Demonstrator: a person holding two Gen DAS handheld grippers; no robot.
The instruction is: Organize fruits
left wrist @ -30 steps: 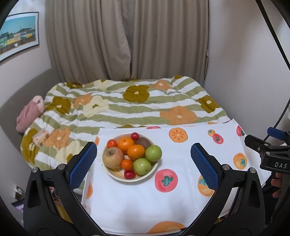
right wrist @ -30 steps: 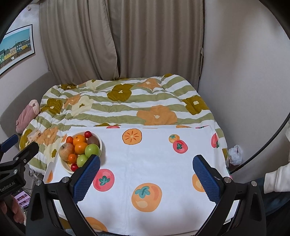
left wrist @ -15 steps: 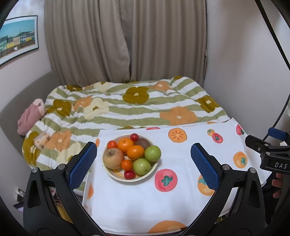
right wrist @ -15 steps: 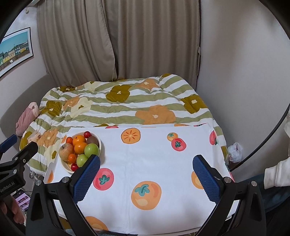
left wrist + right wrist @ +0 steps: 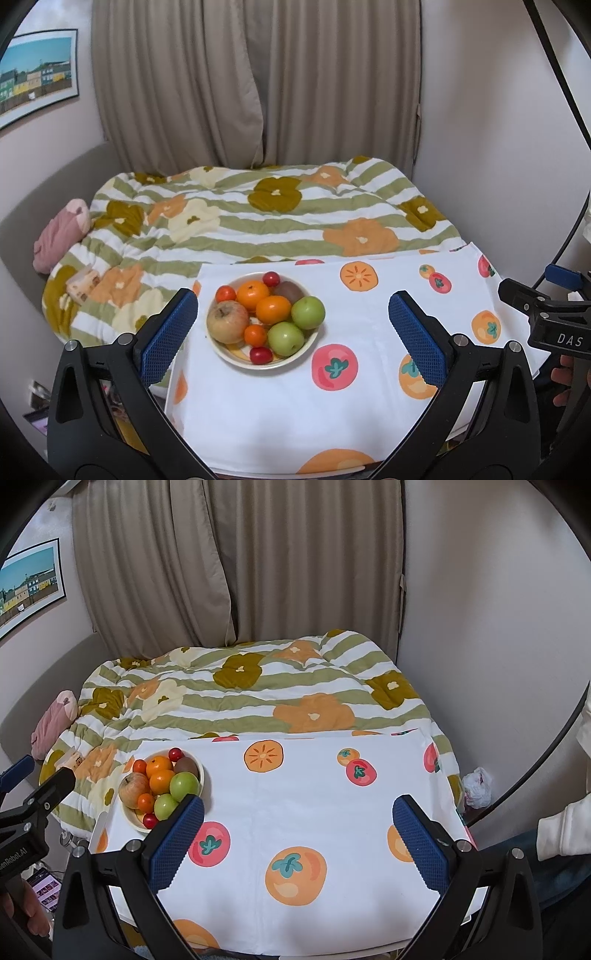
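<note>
Because the fruits are heaped together in the shallow cream ceramic bowl (image 5: 263,360), a careless pinch on one could nudge its neighbours; the small red cherry tomato (image 5: 261,355) at the bowl's near rim looks likeliest to roll out onto the white fruit-printed tablecloth (image 5: 295,413). The bowl sits at centre-left of the left wrist view, and far left in the right wrist view. Both tools hover above the cloth, well short of any fruit. The left gripper (image 5: 295,332) has its blue-padded jaws spread wide, framing the bowl, and grips nothing. The right gripper (image 5: 299,840) is likewise wide and empty, aimed at bare cloth in the frame's centre.
</note>
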